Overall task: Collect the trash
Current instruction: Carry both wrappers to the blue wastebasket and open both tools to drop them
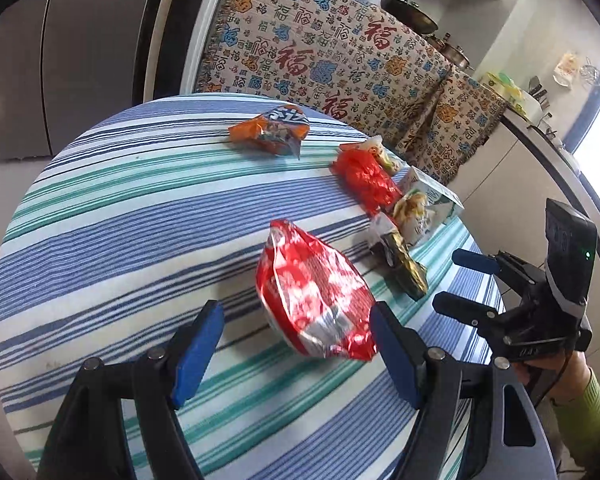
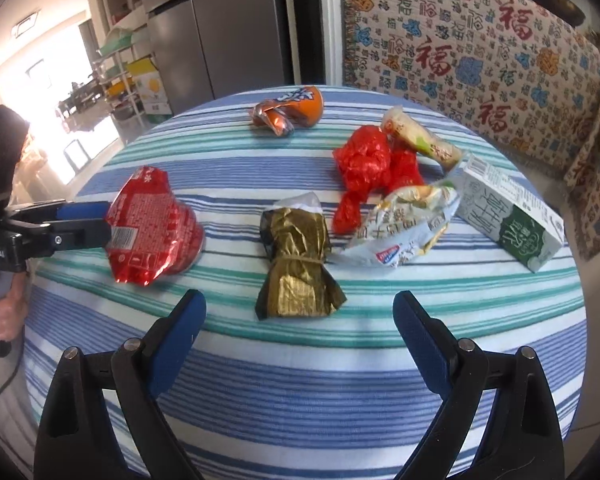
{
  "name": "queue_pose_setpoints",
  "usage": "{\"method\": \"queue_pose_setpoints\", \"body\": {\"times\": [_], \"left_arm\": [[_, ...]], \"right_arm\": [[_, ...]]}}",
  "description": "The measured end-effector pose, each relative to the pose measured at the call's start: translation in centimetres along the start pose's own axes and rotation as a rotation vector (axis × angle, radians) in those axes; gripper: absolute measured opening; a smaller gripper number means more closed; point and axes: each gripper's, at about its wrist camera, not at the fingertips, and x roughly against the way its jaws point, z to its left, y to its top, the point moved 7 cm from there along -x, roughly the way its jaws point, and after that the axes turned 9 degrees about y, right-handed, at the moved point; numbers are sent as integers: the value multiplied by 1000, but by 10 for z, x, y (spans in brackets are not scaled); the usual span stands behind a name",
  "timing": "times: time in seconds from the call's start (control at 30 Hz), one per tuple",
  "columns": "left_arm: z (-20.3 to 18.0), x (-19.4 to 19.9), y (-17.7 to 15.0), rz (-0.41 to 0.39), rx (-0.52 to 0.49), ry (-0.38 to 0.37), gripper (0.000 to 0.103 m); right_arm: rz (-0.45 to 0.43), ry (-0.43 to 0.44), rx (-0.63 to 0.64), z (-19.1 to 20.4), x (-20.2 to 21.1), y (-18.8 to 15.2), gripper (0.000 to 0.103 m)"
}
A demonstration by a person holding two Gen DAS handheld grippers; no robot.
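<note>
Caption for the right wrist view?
Open right hand-held gripper faces gold wrapper among trash on striped table.

The left hand-held gripper [image 1: 296,344] tilts downward, its blue pads [image 1: 198,354] spread wide apart and pressing on nothing. The right hand-held gripper [image 2: 300,320] also tilts downward with jaws wide apart and empty. A hand [image 1: 548,372] in a green sleeve [image 1: 592,412] grips its handle.

Left gripper [image 1: 296,354]: black angular plastic arms, blue rectangular fingertip pads [image 1: 198,354], round silver pivot pins at the linkages. Right gripper [image 2: 298,328]: same black-and-blue build; its body carries a dark grey block with a small green light, white lettering and a thin black cable. Lime-green ribbed sleeve [image 1: 592,412] at the right wrist.
</note>
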Motion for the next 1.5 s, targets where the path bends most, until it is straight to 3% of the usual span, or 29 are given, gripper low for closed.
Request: {"method": "queue_pose_setpoints", "body": {"times": [0.07,0.1,0.13,0.17,0.2,0.3,0.5,0.63,0.8,0.93,1.2,1.5], "left_arm": [[-2,-6,7,15,8,-16,73],[-5,-8,9,26,9,-34,50],[-8,-10,9,44,8,-48,36],[-10,-10,8,49,13,-55,35],[-12,-8,8,46,11,-47,34],[-18,4,2,22,18,-19,30],[-60,30,-8,-32,-22,3,17],[-89,32,-12,-63,-51,35,17],[-127,47,-12,-117,-105,20,17],[-165,44,-12,-115,-148,-1,17],[-292,20,-3,-102,-259,-151,17],[-443,-33,9,-69,-382,-275,17]], "right_arm": [[15,-15,24,3,-11,7,93],[24,-15,33,4,-16,9,89],[40,-4,42,6,-22,10,79],[71,6,45,6,-29,8,70],[98,4,36,4,-33,5,32],[62,37,-37,-3,-17,0,26],[-1,76,-103,-7,44,-23,24],[-22,70,-146,-18,78,-39,24],[-60,54,-196,-35,122,-61,24],[-87,18,-250,-60,153,-81,25],[-122,-142,-405,-155,225,-130,25],[-178,-240,-601,-267,276,-171,25]]}}
